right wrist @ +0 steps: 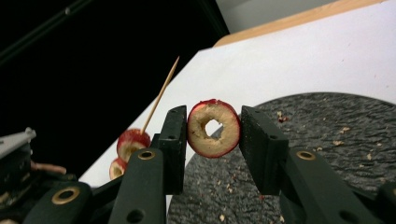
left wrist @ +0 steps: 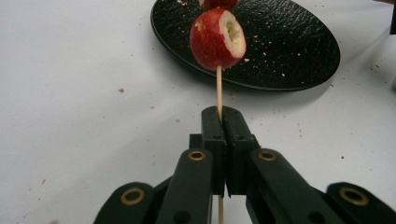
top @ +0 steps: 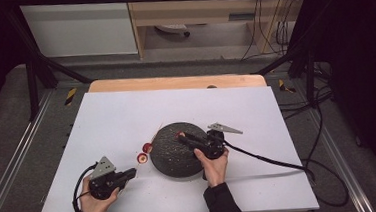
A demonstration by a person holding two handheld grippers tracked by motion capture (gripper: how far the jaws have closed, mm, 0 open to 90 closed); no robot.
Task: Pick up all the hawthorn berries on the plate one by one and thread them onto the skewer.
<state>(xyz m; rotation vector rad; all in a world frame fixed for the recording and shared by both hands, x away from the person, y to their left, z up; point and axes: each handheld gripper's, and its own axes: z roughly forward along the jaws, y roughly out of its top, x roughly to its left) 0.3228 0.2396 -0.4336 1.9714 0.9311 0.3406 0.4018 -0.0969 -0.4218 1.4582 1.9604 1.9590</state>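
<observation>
Over the black textured plate, the right gripper grasps a cored red fruit ring between its jaws, hole facing the camera. Left of the plate, the left gripper is clenched on a wooden skewer carrying two red fruit pieces above the white table

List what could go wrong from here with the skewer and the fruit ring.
1. The right gripper holds the cored fruit ring only by its rim; it could slip onto the black plate.
2. The left gripper clamps the thin skewer near its lower end, so its tip may waver and miss the ring's hole.
3. The two fruits already threaded could slide.
</observation>
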